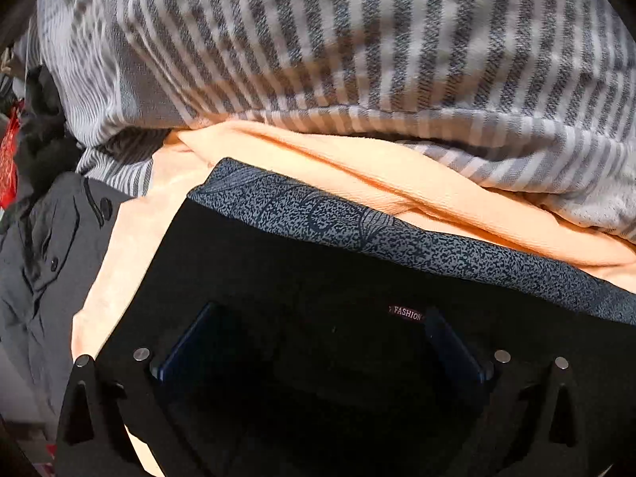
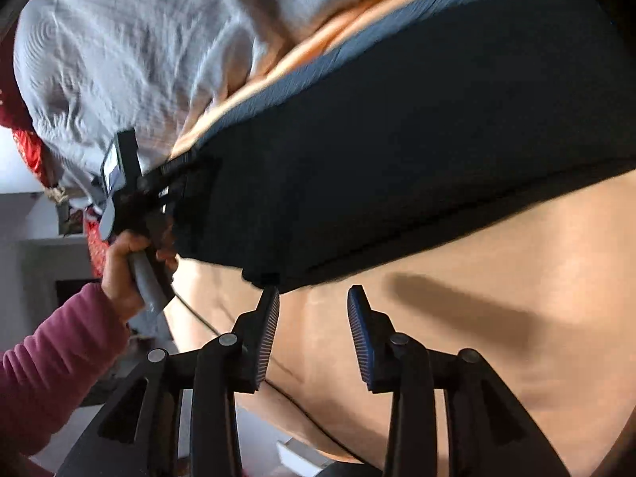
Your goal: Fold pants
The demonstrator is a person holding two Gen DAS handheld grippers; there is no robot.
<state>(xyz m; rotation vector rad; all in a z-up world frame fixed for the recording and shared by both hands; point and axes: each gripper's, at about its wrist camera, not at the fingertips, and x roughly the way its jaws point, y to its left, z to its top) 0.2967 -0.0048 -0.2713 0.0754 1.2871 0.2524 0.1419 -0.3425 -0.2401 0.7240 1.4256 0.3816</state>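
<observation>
Black pants lie flat on a peach sheet, with a speckled grey-blue waistband and a small "FASHION" label. My left gripper points down over them, its blue pads spread wide apart above the black cloth and gripping nothing. In the right wrist view the pants stretch across the upper frame. My right gripper stands open just below their lower corner, with only sheet between its fingers. The left gripper is at the pants' far left edge, held by a hand.
A grey-and-white striped duvet is bunched behind the pants. A dark grey buttoned garment lies at the left, with red fabric beyond it. A maroon sleeve fills the lower left of the right wrist view. Peach sheet spreads below the pants.
</observation>
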